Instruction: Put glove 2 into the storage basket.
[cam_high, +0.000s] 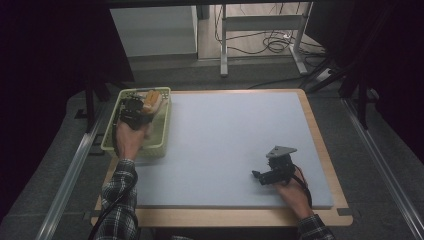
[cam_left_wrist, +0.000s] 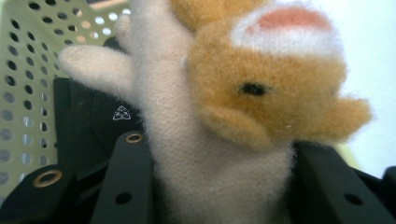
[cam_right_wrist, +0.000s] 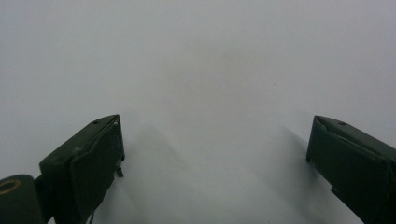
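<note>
The left claw (cam_high: 142, 111) is clamped on a plush toy (cam_left_wrist: 224, 121), its jaws pressing the toy's pale body from both sides, and holds it over the green basket (cam_high: 111, 134) at the table's (cam_high: 235, 135) left edge. The right claw (cam_high: 257, 176) rests near the table's right front, jaws wide apart, gripping nothing.
</note>
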